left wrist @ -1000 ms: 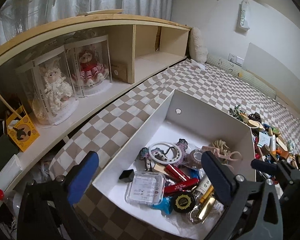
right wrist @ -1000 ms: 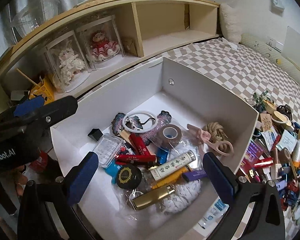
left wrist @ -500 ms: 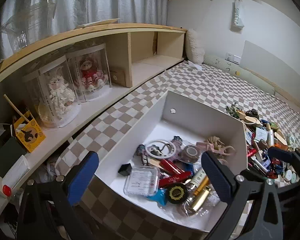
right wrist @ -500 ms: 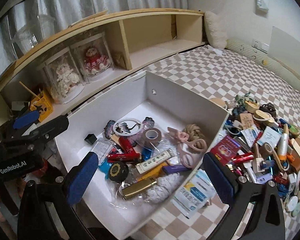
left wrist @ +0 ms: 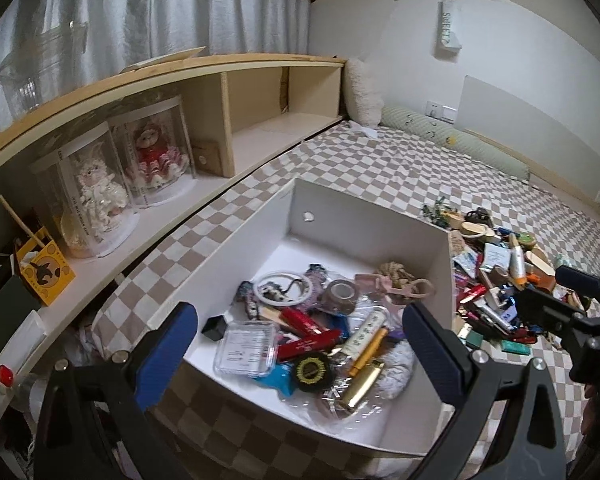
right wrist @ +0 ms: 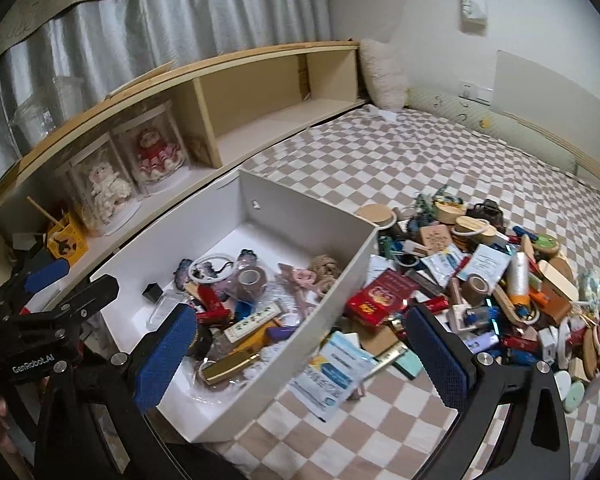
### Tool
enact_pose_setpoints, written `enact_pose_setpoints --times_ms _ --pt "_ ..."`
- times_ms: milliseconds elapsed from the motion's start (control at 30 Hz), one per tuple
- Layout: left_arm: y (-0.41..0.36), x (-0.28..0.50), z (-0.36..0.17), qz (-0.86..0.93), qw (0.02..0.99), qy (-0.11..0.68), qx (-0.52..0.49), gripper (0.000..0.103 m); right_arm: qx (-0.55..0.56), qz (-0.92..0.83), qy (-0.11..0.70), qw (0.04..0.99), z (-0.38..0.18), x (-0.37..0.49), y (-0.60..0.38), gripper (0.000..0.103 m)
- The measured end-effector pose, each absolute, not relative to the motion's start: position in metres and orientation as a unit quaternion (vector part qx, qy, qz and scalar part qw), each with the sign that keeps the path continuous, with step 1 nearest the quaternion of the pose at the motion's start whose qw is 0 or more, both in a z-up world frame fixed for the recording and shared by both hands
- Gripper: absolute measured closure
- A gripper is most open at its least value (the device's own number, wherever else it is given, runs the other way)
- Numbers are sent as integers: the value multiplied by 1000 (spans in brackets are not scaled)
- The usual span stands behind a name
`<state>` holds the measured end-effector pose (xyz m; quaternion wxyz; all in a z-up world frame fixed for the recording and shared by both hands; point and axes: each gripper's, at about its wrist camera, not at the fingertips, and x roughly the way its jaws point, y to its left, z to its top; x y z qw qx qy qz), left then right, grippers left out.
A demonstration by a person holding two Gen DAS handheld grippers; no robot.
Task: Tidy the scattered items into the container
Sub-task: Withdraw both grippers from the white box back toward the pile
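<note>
A white open box (left wrist: 364,216) (right wrist: 300,216) sits on the checkered bed and holds several small items: a clear plastic case (left wrist: 246,346), red tubes, a tape roll (right wrist: 252,278), a gold tube (right wrist: 230,362). A heap of scattered items (right wrist: 480,276) (left wrist: 496,276) lies right of the box. My left gripper (left wrist: 300,354) hangs open above the box's near end, holding nothing. Over the box's right wall and the edge of the heap my right gripper (right wrist: 304,354) stands open, empty too. Each gripper shows at the edge of the other's view.
A wooden shelf unit (left wrist: 236,120) runs along the left of the bed, with two dolls in clear cases (left wrist: 148,152) and a yellow box (left wrist: 44,272). A pillow (right wrist: 384,72) and a long green bolster (left wrist: 456,140) lie by the far wall. Checkered bedding (right wrist: 400,160) stretches beyond the box.
Both grippers have pulled back and risen, so the box looks smaller. The right view has swung right and now takes in the scattered heap. Both stayed open and empty.
</note>
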<state>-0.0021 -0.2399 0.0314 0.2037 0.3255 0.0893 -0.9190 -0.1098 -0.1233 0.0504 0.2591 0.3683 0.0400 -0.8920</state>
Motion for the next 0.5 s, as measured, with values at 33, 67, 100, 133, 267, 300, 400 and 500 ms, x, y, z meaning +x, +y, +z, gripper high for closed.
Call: enact_pose_setpoints --times_ms 33,67,100,133,267,300,400,500 --pt "-236 -4 32 -920 200 88 325 0 367 -894 38 255 51 -109 -118 0" --pt "-233 -5 33 -921 197 87 324 0 367 -895 38 252 52 -108 -114 0" --pt "-229 -7 33 -922 193 86 325 0 368 -895 38 248 52 -108 -110 0" --pt "-225 -9 34 -923 189 84 325 0 368 -897 38 244 52 -107 -105 0" --pt "-205 -17 35 -929 168 80 321 0 365 -903 37 226 55 -104 -84 0" --pt "-202 -19 35 -929 163 80 321 0 364 -904 35 222 55 -104 -78 0" --pt "-190 -26 34 -933 138 81 323 0 363 -908 28 209 57 -103 -60 0" --pt "-176 -34 34 -934 122 75 326 0 361 -912 21 196 57 -105 -42 0"
